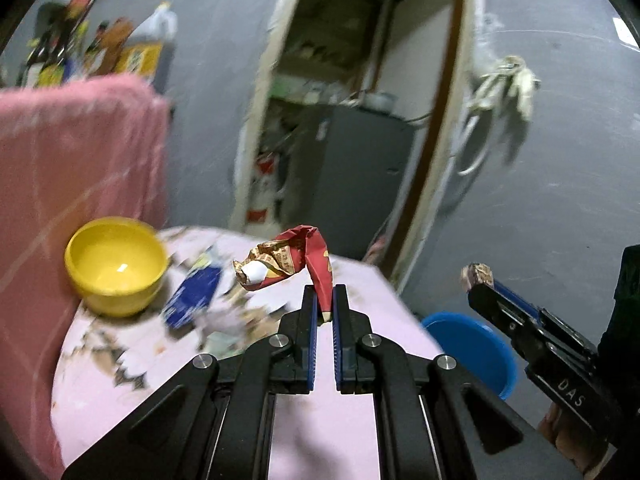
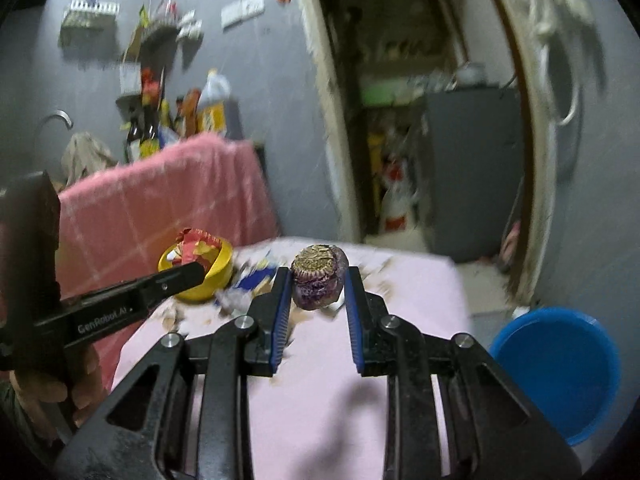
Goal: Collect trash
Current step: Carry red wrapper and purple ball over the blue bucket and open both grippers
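My left gripper (image 1: 324, 294) is shut on a crumpled red and gold wrapper (image 1: 292, 258) and holds it above the pink table (image 1: 320, 432). It also shows in the right wrist view (image 2: 192, 270) with the red wrapper (image 2: 196, 246) in front of the yellow bowl (image 2: 222, 270). My right gripper (image 2: 316, 276) is shut on a crumpled purple and gold wrapper ball (image 2: 318, 280) above the table (image 2: 332, 420). In the left wrist view the right gripper (image 1: 478, 282) holds that ball (image 1: 476, 274) off the table's right side, above the blue bin (image 1: 472, 348).
A yellow bowl (image 1: 116, 264) stands at the table's far left. A blue packet (image 1: 192, 296) and torn paper scraps (image 1: 232, 316) lie beside it. A pink towel (image 1: 76, 160) hangs behind. A blue bin (image 2: 560, 372) sits on the floor right of the table. An open doorway (image 1: 348, 120) is beyond.
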The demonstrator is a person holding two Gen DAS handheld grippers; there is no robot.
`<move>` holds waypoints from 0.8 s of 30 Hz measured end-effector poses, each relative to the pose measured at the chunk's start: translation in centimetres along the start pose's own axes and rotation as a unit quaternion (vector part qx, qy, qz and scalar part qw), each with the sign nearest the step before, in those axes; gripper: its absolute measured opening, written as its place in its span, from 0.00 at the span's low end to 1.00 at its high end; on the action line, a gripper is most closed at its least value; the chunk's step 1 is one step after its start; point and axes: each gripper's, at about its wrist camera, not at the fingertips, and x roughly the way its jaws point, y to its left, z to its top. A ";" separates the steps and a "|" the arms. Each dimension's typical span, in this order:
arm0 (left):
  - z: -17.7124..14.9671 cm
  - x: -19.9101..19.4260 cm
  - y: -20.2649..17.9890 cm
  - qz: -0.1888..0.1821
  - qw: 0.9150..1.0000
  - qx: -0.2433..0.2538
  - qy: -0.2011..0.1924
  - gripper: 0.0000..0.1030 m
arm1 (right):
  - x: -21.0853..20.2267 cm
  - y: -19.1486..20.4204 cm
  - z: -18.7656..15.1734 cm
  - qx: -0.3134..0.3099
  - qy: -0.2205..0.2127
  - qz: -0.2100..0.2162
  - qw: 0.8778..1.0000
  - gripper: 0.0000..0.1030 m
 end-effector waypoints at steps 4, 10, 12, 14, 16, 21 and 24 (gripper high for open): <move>1.2 0.5 -3.3 -0.028 0.999 0.031 -0.016 0.05 | -2.7 -1.9 1.2 -0.001 -0.043 -0.032 0.999 0.50; 2.0 2.5 -8.5 -0.073 0.995 0.072 -0.018 0.05 | -6.0 -5.7 2.1 0.011 -0.079 -0.079 0.994 0.51; 1.9 3.4 -10.3 -0.084 0.993 0.085 -0.014 0.05 | -6.8 -7.0 2.1 0.017 -0.084 -0.094 0.992 0.51; 1.8 4.2 -11.6 -0.095 0.991 0.092 -0.011 0.05 | -7.5 -8.4 2.1 0.022 -0.085 -0.105 0.991 0.51; 1.5 5.1 -12.9 -0.106 0.990 0.096 -0.004 0.05 | -8.1 -9.8 1.8 0.026 -0.084 -0.120 0.989 0.51; 1.0 8.1 -15.8 -0.132 0.986 0.098 0.028 0.05 | -9.0 -13.1 1.0 0.040 -0.076 -0.151 0.985 0.51; 0.7 9.8 -17.1 -0.141 0.983 0.104 0.051 0.05 | -9.1 -14.9 0.3 0.055 -0.067 -0.165 0.983 0.51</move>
